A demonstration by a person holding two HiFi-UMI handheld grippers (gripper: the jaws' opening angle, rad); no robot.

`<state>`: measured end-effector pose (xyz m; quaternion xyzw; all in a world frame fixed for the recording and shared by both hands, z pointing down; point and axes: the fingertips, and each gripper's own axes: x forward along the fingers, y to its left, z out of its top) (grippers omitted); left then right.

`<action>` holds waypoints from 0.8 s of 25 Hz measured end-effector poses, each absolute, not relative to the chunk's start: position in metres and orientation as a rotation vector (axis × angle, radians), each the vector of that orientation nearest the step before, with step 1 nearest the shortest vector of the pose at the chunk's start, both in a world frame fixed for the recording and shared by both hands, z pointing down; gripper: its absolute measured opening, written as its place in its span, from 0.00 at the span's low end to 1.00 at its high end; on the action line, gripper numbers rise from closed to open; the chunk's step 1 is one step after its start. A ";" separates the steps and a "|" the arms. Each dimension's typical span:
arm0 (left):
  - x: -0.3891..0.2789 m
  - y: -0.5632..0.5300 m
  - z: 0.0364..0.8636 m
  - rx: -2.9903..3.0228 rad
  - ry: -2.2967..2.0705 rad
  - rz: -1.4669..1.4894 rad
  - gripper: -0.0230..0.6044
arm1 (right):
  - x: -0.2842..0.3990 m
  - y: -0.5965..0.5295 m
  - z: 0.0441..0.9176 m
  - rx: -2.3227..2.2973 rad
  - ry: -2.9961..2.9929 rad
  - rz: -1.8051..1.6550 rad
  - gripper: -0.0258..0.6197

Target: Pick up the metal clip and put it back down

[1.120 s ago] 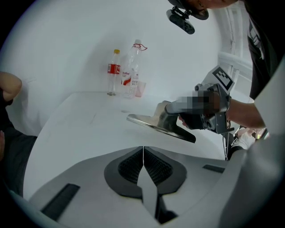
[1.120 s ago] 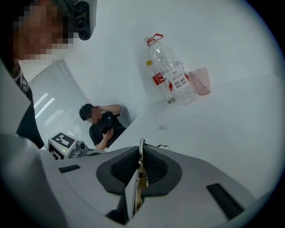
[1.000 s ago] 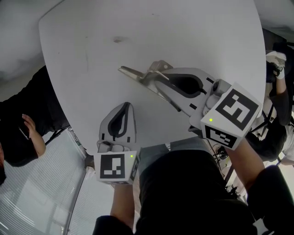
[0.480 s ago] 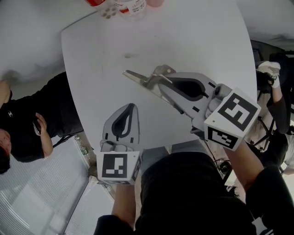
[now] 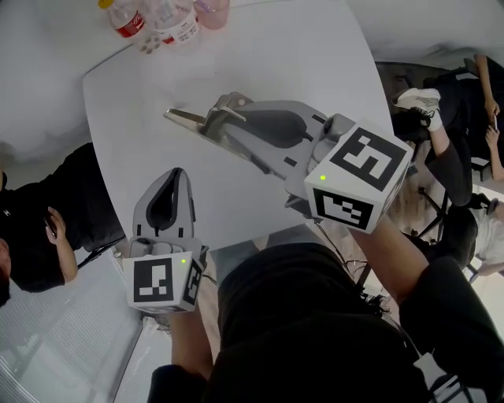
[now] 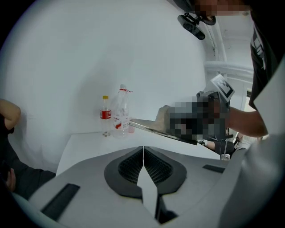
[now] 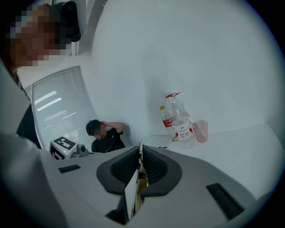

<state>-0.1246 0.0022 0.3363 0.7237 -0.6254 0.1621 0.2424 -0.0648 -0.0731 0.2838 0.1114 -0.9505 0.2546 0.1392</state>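
The metal clip [image 5: 187, 118] hangs clear of the white tabletop [image 5: 315, 55], pinched edge-on in the closed right tongs [image 5: 224, 130]. Against a second ago, tongs and clip loom larger and sit further left in the head view, which suggests the lift is done. Setting the clip back down appears to be what remains. Near and to the left, the left tongs [image 5: 175, 179] hover shut on nothing, pads pressed together. At the tabletop's far edge stand bottles [image 5: 169, 22] and a pink cup [image 5: 211, 11].
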 end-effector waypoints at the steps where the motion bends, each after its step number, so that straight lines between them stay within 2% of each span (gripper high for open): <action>1: -0.126 0.000 0.333 1.987 -1.714 0.438 0.07 | -0.064 -0.075 0.281 0.329 -2.753 0.730 0.10; 20: -0.147 -0.034 0.286 2.202 -1.742 0.342 0.07 | -0.061 -0.090 0.221 0.458 -2.866 0.516 0.10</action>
